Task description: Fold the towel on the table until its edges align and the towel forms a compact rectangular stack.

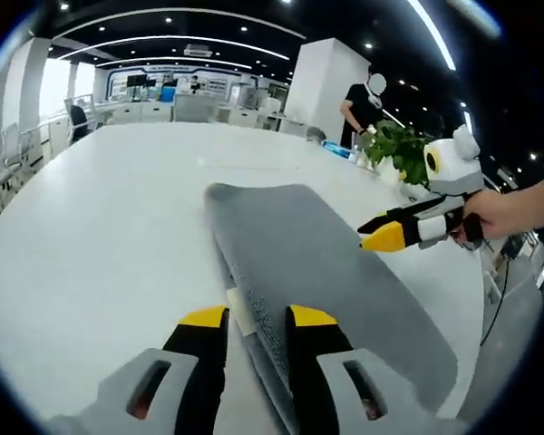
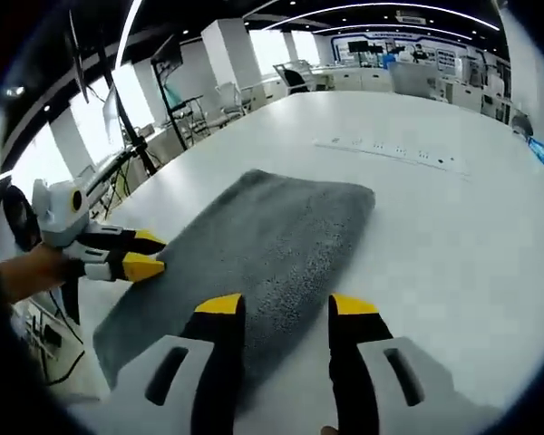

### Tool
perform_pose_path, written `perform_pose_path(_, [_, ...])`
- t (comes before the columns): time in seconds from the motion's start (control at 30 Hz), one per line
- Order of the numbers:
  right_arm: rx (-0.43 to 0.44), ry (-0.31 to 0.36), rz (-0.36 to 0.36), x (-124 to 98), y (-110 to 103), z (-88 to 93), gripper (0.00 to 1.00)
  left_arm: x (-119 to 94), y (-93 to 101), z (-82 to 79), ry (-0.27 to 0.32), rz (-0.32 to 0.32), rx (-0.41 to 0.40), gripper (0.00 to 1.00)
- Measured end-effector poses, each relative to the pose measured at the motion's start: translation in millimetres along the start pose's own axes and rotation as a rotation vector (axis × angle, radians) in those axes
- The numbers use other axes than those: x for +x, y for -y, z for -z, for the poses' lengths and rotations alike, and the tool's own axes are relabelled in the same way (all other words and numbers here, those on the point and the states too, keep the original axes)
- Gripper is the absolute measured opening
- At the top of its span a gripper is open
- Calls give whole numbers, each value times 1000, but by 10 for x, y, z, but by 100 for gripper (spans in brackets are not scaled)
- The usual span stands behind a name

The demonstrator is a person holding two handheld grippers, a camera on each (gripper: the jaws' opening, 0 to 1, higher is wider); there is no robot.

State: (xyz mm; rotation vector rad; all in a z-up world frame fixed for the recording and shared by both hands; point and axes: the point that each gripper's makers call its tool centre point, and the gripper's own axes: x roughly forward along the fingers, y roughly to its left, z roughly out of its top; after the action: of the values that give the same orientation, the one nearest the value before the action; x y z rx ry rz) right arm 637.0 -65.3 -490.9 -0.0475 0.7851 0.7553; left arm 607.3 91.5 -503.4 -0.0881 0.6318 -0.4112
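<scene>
The gray towel (image 1: 322,272) lies flat on the big white table (image 1: 100,217), and it looks like a long folded strip. In the left gripper view it runs from the middle of the frame down to the lower right, and in the right gripper view the towel (image 2: 254,254) fills the middle and reaches toward the lower left. In the left gripper view the left gripper (image 1: 258,317) comes up from the bottom of the frame, with its yellow-tipped jaws open and a gap between them; the near edge of the towel sits in that gap, and the jaws are not pinching it. The right gripper (image 1: 385,234) comes in from the right side of that frame, held by a hand (image 1: 512,213), and its tip is over the towel's right edge with the jaws nearly together; I cannot tell if it is pinching the cloth. In the right gripper view the right gripper (image 2: 276,306) rises from the bottom with its jaws wide apart over the towel's near end. The left gripper (image 2: 145,256) shows at the left of that frame, beside the towel's edge. A green plant (image 1: 394,145) stands on the table at the upper right of the left gripper view, and a person in black (image 1: 361,107) stands behind it
</scene>
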Motion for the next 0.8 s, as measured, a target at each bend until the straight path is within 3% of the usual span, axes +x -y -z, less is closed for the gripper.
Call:
perform_pose_path(0.3, [50,-11,-17,47,-22,151,26,56,71,19,-19,-4,39,24])
perform_pose_path(0.53, [85,-36,-13,98,25,237,19,60,58,33,-11,-17,8,23])
perform_pose_path(0.8, [41,1,-4,49,-3,231,9,78,157,45,-34,-8,22,15])
